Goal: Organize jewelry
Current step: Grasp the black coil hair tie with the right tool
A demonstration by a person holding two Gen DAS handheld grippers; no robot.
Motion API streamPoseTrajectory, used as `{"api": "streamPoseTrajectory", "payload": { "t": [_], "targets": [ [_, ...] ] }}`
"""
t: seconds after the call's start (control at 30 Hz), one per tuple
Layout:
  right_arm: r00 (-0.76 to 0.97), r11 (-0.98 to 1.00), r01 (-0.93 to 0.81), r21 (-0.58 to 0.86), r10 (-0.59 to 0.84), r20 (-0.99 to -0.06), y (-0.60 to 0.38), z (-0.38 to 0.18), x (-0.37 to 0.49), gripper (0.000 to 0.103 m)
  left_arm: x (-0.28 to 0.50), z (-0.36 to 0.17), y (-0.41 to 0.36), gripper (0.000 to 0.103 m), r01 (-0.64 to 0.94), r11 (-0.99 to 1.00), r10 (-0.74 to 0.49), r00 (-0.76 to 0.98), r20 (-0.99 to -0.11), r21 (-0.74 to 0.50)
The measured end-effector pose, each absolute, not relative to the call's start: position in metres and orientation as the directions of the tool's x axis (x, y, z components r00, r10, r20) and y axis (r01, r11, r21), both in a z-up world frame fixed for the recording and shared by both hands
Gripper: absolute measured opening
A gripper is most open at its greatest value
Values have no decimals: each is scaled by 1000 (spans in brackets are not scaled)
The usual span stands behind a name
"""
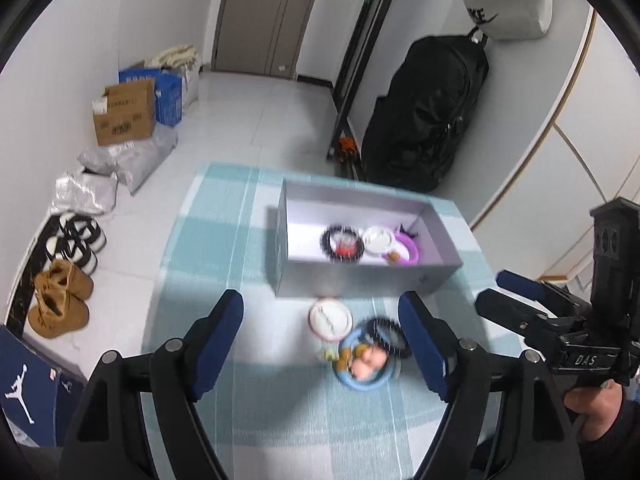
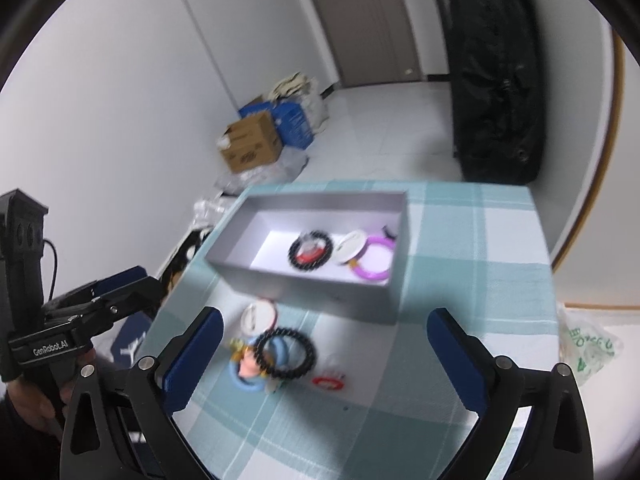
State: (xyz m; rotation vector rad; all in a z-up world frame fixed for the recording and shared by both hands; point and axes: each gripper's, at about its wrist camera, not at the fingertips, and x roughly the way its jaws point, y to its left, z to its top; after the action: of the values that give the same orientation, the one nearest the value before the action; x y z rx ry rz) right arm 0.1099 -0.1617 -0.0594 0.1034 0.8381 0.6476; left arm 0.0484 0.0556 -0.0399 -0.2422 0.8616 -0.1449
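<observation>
Hovering over jewelry pile [image 2: 276,354] before grey box [image 1: 360,280]: left tool [image 1: 322,344], right tool [image 2: 324,360] both wide, empty.

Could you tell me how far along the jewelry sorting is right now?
Roughly halfway. Done: a black bead bracelet, a white disc and a purple bangle lie in the grey box. In hand: nothing; the left claw and right claw are open. Left on the cloth: another white disc, black bracelet, blue ring and small red piece.
</observation>
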Motion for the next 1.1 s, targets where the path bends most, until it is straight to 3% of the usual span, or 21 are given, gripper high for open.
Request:
{"api": "streamPoseTrajectory", "payload": {
  "t": [0.17, 0.27, 0.6, 0.93, 1.0, 1.1],
  "targets": [
    [402, 769, -529, 359, 600, -692, -145, -77, 110, 102, 43, -46, 59, 76, 36, 961, -234, 629, -741, -273],
    [357, 750, -551, 367, 608, -709, -136, -85, 110, 100, 46, -48, 66, 76, 53, 930, -323, 589, -741, -364],
    [266, 718, -588, 373, 607, -749, -115, -108, 118, 69, 45, -47, 81, 76, 39, 899, -371, 595, -713, -436],
    [249, 726, -595, 344, 574, -780, -98, -120, 128, 64, 47, -48, 85, 76, 49, 897, -380, 591, -712, -438],
    [240, 719, -598, 354, 582, -777, -96, -121, 129, 54, 47, -49, 86, 76, 46, 896, -382, 587, -713, -442],
    [236, 711, -608, 354, 587, -775, -94, -120, 127, 49, 48, -50, 87, 76, 45, 890, -393, 582, -712, -454]
  ]
}}
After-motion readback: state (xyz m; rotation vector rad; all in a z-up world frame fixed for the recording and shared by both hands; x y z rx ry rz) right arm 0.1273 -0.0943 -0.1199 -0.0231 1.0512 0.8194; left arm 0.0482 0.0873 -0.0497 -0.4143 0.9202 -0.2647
